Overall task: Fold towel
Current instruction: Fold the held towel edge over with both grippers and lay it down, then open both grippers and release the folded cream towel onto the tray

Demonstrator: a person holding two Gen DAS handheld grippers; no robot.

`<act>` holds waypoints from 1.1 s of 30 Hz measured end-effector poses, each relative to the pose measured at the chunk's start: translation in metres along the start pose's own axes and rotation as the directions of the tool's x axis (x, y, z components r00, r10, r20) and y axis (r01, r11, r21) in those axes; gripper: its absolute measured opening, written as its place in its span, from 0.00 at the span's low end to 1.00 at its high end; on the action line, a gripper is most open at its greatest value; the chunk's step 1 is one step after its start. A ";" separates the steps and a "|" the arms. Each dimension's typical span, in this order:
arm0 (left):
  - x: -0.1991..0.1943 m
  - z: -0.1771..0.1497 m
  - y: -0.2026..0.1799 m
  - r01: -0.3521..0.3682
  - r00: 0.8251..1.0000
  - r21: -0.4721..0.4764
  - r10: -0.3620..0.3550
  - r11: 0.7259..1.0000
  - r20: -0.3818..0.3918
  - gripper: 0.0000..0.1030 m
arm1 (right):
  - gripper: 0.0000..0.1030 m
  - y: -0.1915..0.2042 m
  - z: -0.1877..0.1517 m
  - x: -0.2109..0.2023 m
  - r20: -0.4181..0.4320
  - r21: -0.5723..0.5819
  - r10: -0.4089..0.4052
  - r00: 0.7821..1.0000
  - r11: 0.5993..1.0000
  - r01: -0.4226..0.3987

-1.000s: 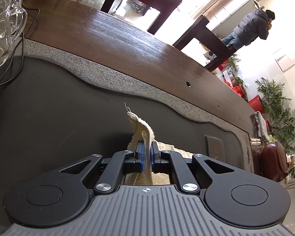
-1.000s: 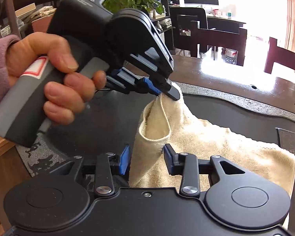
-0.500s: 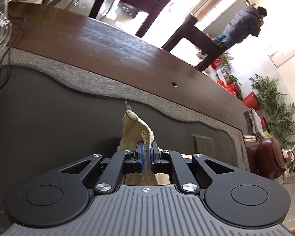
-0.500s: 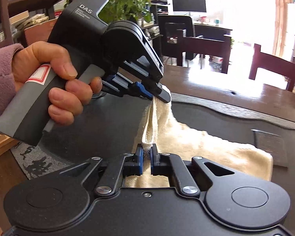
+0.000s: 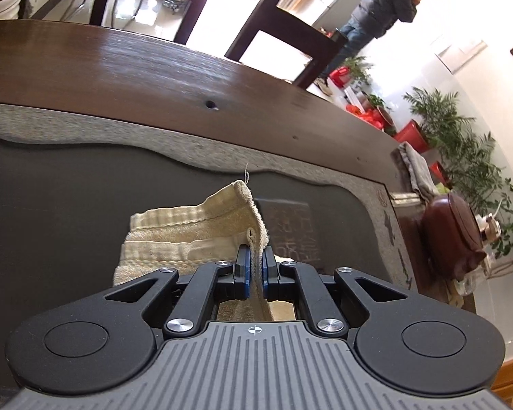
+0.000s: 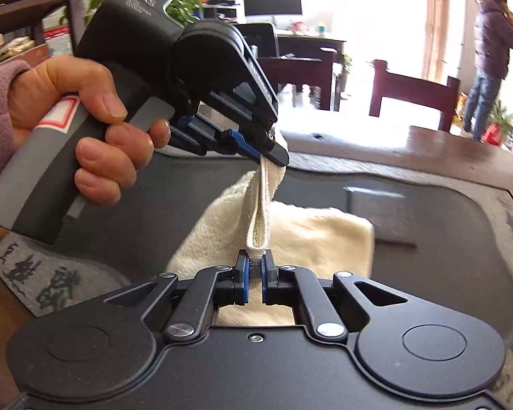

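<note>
A cream towel [image 6: 311, 235] lies on the dark tea tray [image 6: 444, 212], with one edge lifted off it. My left gripper [image 5: 255, 259] is shut on a corner of the towel [image 5: 195, 229]; in the right wrist view that gripper [image 6: 273, 152] shows held in a hand, above and beyond my right gripper. My right gripper [image 6: 254, 264] is shut on the hem of the same edge, which hangs as a short loop between the two grippers. The rest of the towel lies in layers below.
The tray has a grey stone rim [image 5: 119, 133] and sits on a dark wooden table [image 5: 154, 68]. A brown teapot [image 5: 455, 235] and a grey cloth [image 5: 415, 171] sit at the right end. Chairs [image 6: 413, 95] and a standing person [image 6: 489, 58] are beyond the table.
My right gripper closed on the towel's hem. Both grippers moved rightward over the tray with the edge, and the towel now lies doubled below them.
</note>
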State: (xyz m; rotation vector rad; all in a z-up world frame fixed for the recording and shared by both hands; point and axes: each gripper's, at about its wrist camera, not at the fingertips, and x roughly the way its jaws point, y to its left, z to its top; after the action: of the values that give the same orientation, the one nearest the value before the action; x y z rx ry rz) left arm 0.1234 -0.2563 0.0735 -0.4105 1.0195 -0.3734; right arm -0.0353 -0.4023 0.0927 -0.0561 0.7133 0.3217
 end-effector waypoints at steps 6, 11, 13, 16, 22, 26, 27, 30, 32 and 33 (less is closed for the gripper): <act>0.026 -0.009 -0.027 -0.007 0.999 0.052 0.009 0.999 -0.034 0.06 | 0.07 -0.021 -0.013 -0.001 -0.022 0.031 -0.042 0.999 0.999 0.043; 0.047 -0.016 -0.040 -0.016 0.998 0.085 0.022 0.996 -0.065 0.07 | 0.07 -0.033 -0.021 0.002 -0.051 0.057 -0.061 0.997 0.996 0.064; 0.054 -0.019 -0.042 -0.017 0.997 0.093 0.024 0.996 -0.078 0.07 | 0.07 -0.037 -0.024 0.003 -0.067 0.066 -0.067 0.996 0.995 0.071; 0.062 -0.023 -0.046 -0.020 0.995 0.115 0.032 0.993 -0.096 0.07 | 0.07 -0.041 -0.028 0.005 -0.092 0.077 -0.074 0.993 0.994 0.081; 0.070 -0.028 -0.048 -0.017 0.993 0.139 0.034 0.990 -0.116 0.12 | 0.15 -0.048 -0.032 0.006 -0.118 0.092 -0.070 0.991 0.992 0.081; 0.069 -0.029 -0.050 -0.011 0.993 0.160 0.030 0.987 -0.118 0.33 | 0.25 -0.054 -0.035 0.006 -0.121 0.086 -0.094 0.988 0.991 0.105; 0.068 -0.029 -0.050 -0.009 0.993 0.162 0.028 0.987 -0.117 0.34 | 0.26 -0.056 -0.036 0.006 -0.124 0.088 -0.097 0.988 0.990 0.108; 0.067 -0.029 -0.049 -0.003 0.992 0.159 0.023 0.987 -0.124 0.37 | 0.31 -0.063 -0.037 0.005 -0.127 0.099 -0.107 0.986 0.988 0.120; 0.064 -0.030 -0.048 -0.007 0.992 0.163 0.027 0.987 -0.122 0.39 | 0.33 -0.066 -0.037 0.003 -0.124 0.100 -0.119 0.985 0.986 0.132; 0.062 -0.031 -0.047 -0.009 0.992 0.169 0.029 0.986 -0.120 0.40 | 0.34 -0.067 -0.037 0.002 -0.123 0.105 -0.123 0.985 0.985 0.136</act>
State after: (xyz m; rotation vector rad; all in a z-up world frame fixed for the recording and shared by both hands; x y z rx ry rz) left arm 0.1203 -0.3311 0.0367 -0.2281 1.1007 -0.4682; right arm -0.0363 -0.4714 0.0591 -0.0137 0.8380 0.1532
